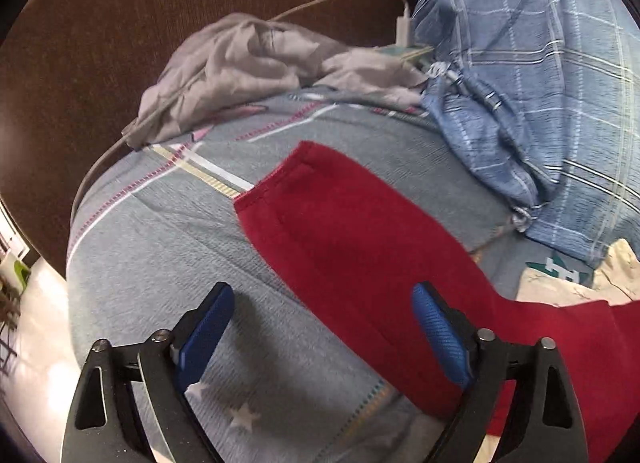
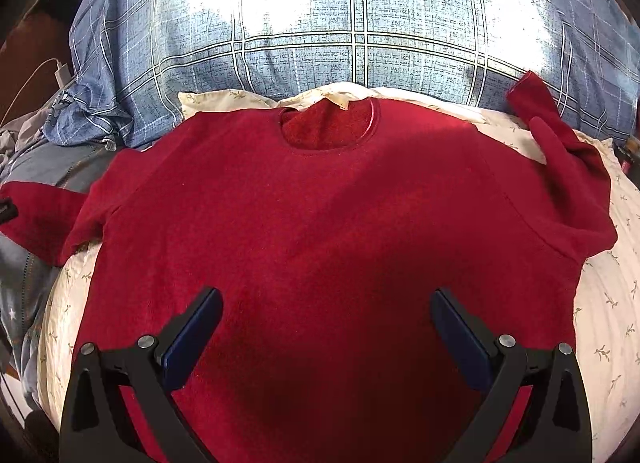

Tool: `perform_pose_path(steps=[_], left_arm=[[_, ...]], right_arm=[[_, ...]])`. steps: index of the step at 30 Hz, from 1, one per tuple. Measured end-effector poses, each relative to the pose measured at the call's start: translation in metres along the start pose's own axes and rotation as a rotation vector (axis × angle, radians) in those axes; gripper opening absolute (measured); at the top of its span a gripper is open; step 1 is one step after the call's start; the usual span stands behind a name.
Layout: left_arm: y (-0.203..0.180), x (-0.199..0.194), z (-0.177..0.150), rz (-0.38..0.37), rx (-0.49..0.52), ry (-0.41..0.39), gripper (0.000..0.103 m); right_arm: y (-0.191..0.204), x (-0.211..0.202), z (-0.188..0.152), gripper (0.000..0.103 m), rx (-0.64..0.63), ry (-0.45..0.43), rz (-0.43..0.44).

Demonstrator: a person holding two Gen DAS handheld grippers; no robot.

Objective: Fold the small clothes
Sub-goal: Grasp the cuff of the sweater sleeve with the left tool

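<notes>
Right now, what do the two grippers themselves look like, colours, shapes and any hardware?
Both are alike. The left gripper has black angular finger frames with triangular cutouts, round silver pivot pins, and bright blue textured pads on the inner faces. The right gripper has the same black frames and silver pins; its pads look darker navy in shadow. No cables, markings or sleeves show.

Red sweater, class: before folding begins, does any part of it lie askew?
Yes. The red sweater lies flat, but one sleeve is bent up toward the blue plaid pillow, its cuff curled, while the other sleeve stretches straight onto the grey sheet.
</notes>
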State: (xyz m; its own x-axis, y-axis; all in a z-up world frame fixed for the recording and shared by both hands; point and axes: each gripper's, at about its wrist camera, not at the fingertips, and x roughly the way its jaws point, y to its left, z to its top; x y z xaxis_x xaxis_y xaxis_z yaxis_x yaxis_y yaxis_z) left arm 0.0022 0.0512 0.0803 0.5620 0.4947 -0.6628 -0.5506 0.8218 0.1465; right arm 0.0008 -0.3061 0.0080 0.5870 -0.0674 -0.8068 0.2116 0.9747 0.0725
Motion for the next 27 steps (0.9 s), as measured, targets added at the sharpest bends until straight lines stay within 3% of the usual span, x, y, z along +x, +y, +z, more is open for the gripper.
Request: perform_pose_path(steps=[9, 16, 18, 19, 20, 22, 27], left_arm=[[-0.018, 0.001, -0.005, -0.013, 0.018, -0.043, 0.089], [-0.001, 0.012, 0.005, -0.048, 0.004, -0.065, 0.089], [-0.002, 0.012, 0.007, -0.056, 0.005, -0.074, 0.081], [-0.003, 0.012, 0.007, -0.055, 0.005, -0.083, 0.065], [-0.003, 0.012, 0.008, -0.064, 0.004, -0.087, 0.040], [-0.001, 0.016, 0.009, -0.124, -0.021, -0.054, 0.012], [-0.003, 0.006, 0.006, -0.273, -0.038, -0.026, 0.009]], right_arm=[[0.008, 0.006, -0.002, 0.103, -0.026, 0.013, 0.000], [0.008, 0.010, -0.001, 0.103, -0.026, 0.016, 0.000], [0.007, 0.010, -0.002, 0.103, -0.023, 0.015, 0.003], [0.006, 0.010, -0.003, 0.103, -0.023, 0.014, 0.004], [0.007, 0.010, -0.003, 0.103, -0.023, 0.014, 0.004], [0.007, 0.010, -0.003, 0.103, -0.024, 0.015, 0.003], [0.002, 0.007, -0.005, 0.103, -0.010, 0.013, 0.015]])
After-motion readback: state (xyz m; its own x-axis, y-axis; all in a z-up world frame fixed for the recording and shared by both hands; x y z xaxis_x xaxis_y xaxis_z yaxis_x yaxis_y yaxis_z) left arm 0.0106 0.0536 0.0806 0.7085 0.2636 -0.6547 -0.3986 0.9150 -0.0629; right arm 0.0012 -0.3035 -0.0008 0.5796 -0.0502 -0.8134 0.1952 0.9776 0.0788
